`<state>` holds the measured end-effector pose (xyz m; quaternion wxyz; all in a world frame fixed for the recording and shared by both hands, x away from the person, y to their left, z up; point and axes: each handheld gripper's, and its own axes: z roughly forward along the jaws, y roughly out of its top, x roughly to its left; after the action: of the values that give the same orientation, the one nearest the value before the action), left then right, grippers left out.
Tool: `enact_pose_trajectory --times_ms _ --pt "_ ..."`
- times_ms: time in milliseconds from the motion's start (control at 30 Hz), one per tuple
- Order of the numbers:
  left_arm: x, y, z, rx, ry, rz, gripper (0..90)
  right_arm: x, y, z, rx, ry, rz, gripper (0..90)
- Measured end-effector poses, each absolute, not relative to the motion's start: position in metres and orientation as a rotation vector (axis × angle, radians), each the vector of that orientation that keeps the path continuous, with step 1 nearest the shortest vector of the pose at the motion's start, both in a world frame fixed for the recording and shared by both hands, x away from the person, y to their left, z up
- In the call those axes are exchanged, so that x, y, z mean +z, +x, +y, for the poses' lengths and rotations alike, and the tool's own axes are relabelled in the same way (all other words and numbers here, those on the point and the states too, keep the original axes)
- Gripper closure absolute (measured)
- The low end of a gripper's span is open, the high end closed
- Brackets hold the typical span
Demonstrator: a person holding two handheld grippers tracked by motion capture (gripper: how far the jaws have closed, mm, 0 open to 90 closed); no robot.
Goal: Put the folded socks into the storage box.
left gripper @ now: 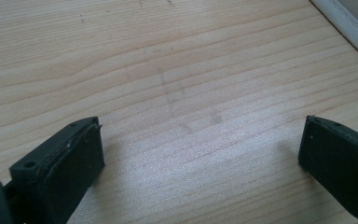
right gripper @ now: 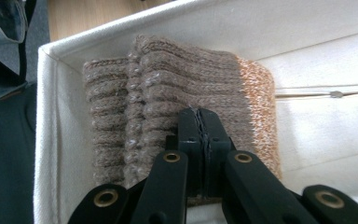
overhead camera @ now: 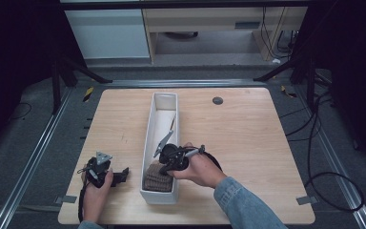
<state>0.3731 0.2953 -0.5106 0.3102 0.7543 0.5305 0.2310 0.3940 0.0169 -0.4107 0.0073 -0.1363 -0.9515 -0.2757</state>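
A long white fabric box (overhead camera: 164, 96) stands lengthwise in the middle of the wooden table (overhead camera: 248, 124). A folded brown ribbed knit (overhead camera: 155, 181) lies at its near end. My right gripper (overhead camera: 165, 158) reaches into the box from the right, just above the knit. In the right gripper view its jaws are pressed flat together, with nothing seen between them; the right gripper (right gripper: 199, 113) hangs over the knit (right gripper: 163, 79), which has an orange-flecked end, inside the box's wall (right gripper: 261, 23). My left gripper (overhead camera: 123, 174) rests low at the box's left; the left gripper (left gripper: 200, 140) is open over bare wood.
A small dark round disc (overhead camera: 218, 100) sits in the table near its far edge. The box's far half (overhead camera: 164, 125) holds a pale lining. Metal rails and cables run along the floor on both sides of the table.
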Motion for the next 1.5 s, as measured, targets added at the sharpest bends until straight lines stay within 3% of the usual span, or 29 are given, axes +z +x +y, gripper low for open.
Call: enact_pose_trajectory --times_ms 1133,1500 --pt "-0.511 0.373 0.295 0.610 1.993 1.401 0.0 -0.364 0.410 -0.038 -1.169 -0.629 -2.990 85.6" --pt "-0.511 0.373 0.295 0.610 1.993 1.400 0.0 -0.363 0.425 -0.077 -1.226 -0.807 -3.012 75.8"
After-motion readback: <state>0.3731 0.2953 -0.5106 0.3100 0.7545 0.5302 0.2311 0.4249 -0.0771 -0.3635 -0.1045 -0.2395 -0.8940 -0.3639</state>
